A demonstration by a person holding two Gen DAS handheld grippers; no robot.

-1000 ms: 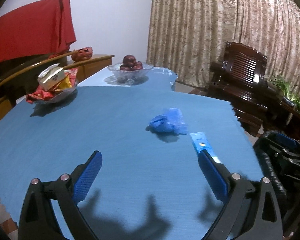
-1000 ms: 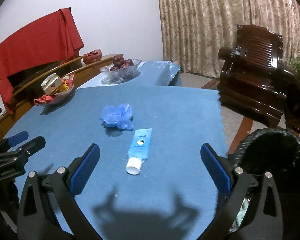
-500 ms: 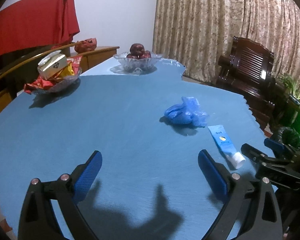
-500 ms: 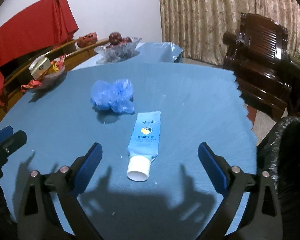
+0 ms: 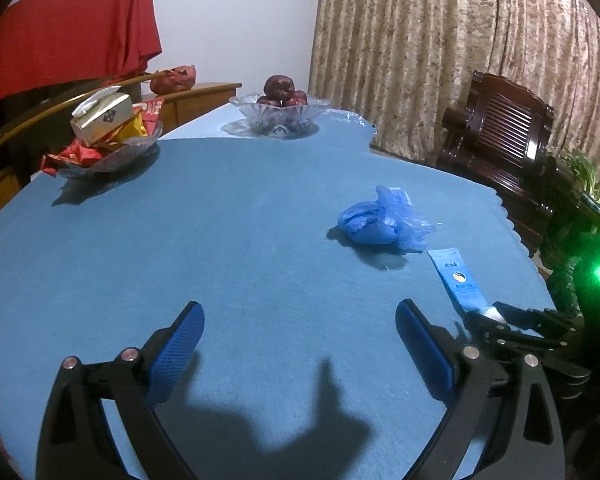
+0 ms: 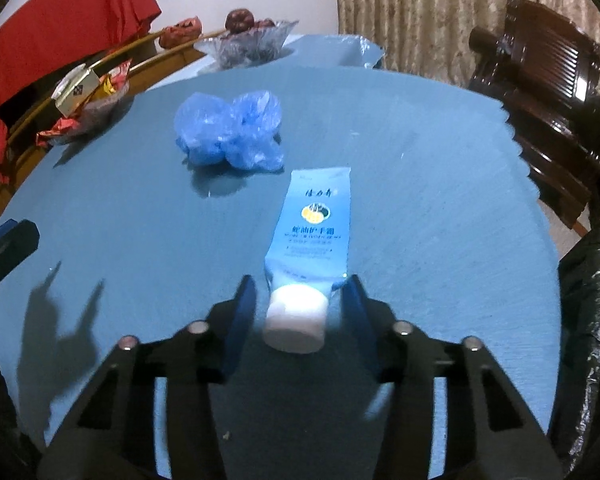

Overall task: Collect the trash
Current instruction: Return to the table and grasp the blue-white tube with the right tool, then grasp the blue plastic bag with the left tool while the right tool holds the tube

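First pickup getting under way; nothing collected yet as far as shown.

The right gripper (image 6: 298,300) is straddling the white cap end of the tube (image 6: 314,228), which is lying flat on the blue bench (image 6: 440,200). Its jaws have just been closing, with the cap between them; narrow gaps are showing on both sides, so no grip is made yet. The left gripper (image 5: 300,344) is hanging over bare cloth, jaws wide apart and holding nothing. The crumpled blue plastic bag (image 6: 228,134) is waiting just beyond the tube's flat end. The black bin bag (image 6: 592,320) is sitting off the bench's right edge, its inside hidden. Two pieces are looking left to bag.
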